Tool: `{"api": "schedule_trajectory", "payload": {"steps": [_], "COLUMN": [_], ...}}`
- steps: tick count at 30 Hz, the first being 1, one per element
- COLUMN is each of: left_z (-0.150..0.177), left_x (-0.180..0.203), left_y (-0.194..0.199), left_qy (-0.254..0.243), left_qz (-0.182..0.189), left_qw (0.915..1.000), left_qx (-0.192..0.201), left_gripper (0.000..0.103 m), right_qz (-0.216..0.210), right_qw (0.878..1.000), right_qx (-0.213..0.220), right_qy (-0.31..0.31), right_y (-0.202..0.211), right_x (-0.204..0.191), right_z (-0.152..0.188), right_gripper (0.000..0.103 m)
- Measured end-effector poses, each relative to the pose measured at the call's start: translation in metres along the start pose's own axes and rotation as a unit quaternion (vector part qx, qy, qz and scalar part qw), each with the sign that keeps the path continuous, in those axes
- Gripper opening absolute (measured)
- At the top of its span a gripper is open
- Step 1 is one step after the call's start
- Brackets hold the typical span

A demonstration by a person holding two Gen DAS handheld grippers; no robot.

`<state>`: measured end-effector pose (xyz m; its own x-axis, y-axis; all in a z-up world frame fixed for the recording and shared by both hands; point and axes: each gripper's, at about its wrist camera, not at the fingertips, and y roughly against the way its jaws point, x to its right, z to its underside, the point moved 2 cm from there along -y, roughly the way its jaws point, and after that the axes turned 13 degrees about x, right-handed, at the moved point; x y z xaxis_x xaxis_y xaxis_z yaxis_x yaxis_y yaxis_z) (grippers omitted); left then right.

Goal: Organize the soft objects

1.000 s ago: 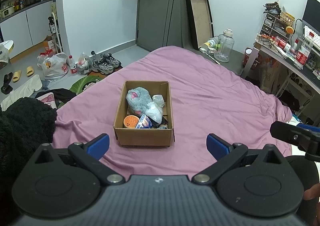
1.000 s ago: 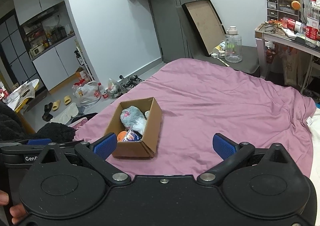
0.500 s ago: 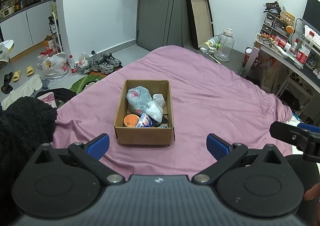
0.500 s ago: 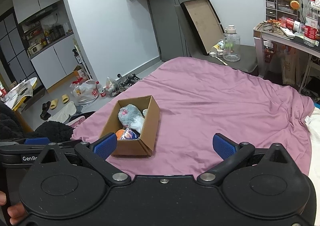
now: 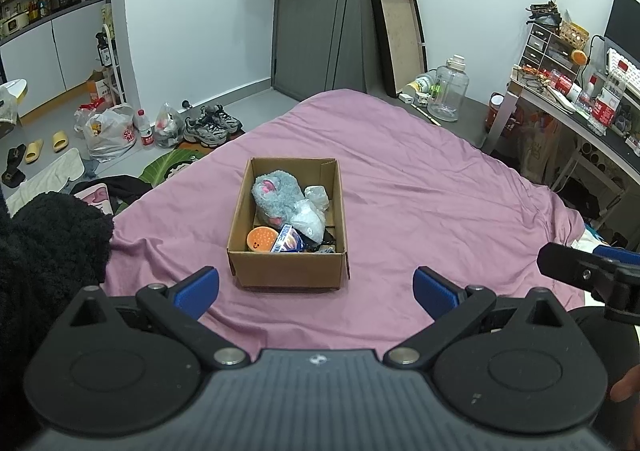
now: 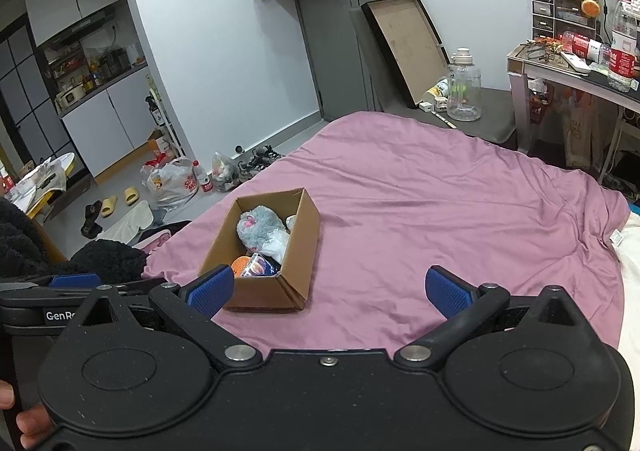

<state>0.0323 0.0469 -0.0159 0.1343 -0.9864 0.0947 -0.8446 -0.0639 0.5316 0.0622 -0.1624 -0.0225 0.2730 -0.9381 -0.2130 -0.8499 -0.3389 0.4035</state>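
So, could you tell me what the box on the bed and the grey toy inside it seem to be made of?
The box looks like plain brown corrugated cardboard, matte, with folded flaps and creased corners. The grey toy appears to be plush fabric: its surface is fuzzy, with pink patches. The bed cover under the box seems a thin woven cloth, mauve and softly wrinkled.

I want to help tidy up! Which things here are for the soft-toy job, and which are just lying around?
For the job:
cardboard box
grey plush toy
orange squishy ball
both open grippers, left gripper, right gripper

Just lying about:
sneakers
yellow slippers
water jug
plastic bags
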Motion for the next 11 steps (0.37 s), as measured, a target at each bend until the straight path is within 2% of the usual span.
{"api": "schedule_trajectory", "payload": {"steps": [11], "left_z": [0.0024], "left_x": [0.0013], "left_y": [0.0015], "left_qy": [-0.006], "left_qz": [-0.004], "left_qw": [0.9999], "left_qx": [0.013], "left_gripper": [0.102], "right_qz": [-0.004], "right_qw": [1.0], "right_qx": [-0.008], "right_qy": [-0.002], "right_y": [-0.0062], "right_x": [-0.0003], "right_z": [0.0055], "right_gripper": [0.103]}}
